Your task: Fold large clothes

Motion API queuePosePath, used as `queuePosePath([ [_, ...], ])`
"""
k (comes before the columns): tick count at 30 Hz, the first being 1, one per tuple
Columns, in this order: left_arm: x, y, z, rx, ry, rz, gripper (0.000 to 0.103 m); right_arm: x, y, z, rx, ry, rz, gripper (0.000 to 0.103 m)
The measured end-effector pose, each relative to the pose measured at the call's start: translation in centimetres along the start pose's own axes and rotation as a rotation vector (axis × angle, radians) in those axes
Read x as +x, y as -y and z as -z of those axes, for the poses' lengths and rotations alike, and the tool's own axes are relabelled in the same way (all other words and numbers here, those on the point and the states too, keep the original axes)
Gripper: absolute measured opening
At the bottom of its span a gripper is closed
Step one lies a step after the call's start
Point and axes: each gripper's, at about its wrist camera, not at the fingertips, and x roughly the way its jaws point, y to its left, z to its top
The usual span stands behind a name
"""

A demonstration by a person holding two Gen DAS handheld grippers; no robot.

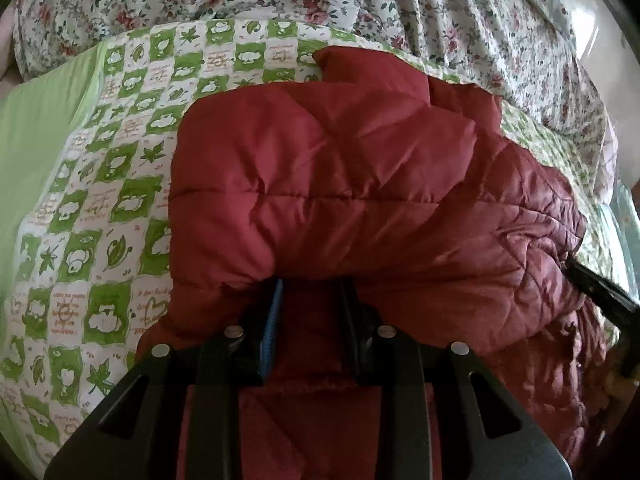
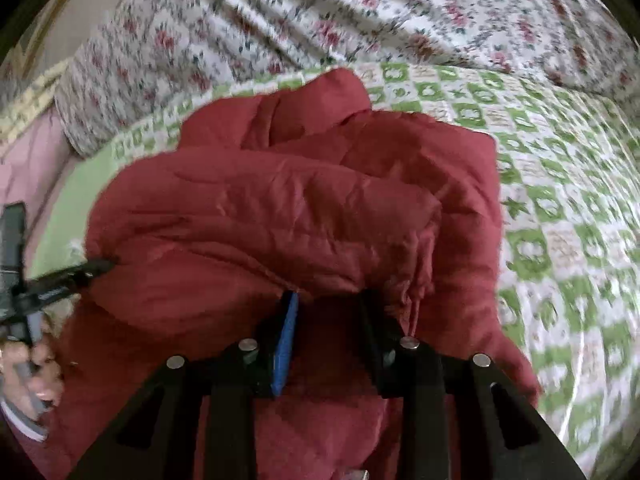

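Each claw, left (image 1: 310,292) and right (image 2: 328,300), is clenched on the near edge of the red coat (image 1: 340,168) bunched on the bed (image 1: 100,160), and both corners should be carried level so the fold lands square.
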Motion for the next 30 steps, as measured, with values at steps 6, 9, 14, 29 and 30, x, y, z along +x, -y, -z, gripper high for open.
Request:
queuePosePath([
  [6,-3.4,-0.5,1.7,-0.051,0.031,0.005,0.039,-4.7,-0.3,2.4,-0.014,0.013,-0.049,0.047],
  [9,-5.5,-0.9,3.7,-0.065,0.044,-0.001,0.041,-6.3,-0.1,3.9,-0.009,0.001,-0.043,0.052],
  [14,-8.3,-2.2,7.5,-0.119,0.043,0.014,0.042,-8.7,0.7,6.5,0.045,0.005,-0.067,0.057],
  [29,-12.9,-4.0,14.6,-0.183,0.044,0.022,0.042,-13.7,1.0,10.8,0.079,0.055,-0.088,0.065],
  [30,-12.9,-4.0,14.9,-0.182,0.039,0.020,0.042,-14.0,1.2,11.3,0.080,0.053,-0.085,0.065],
])
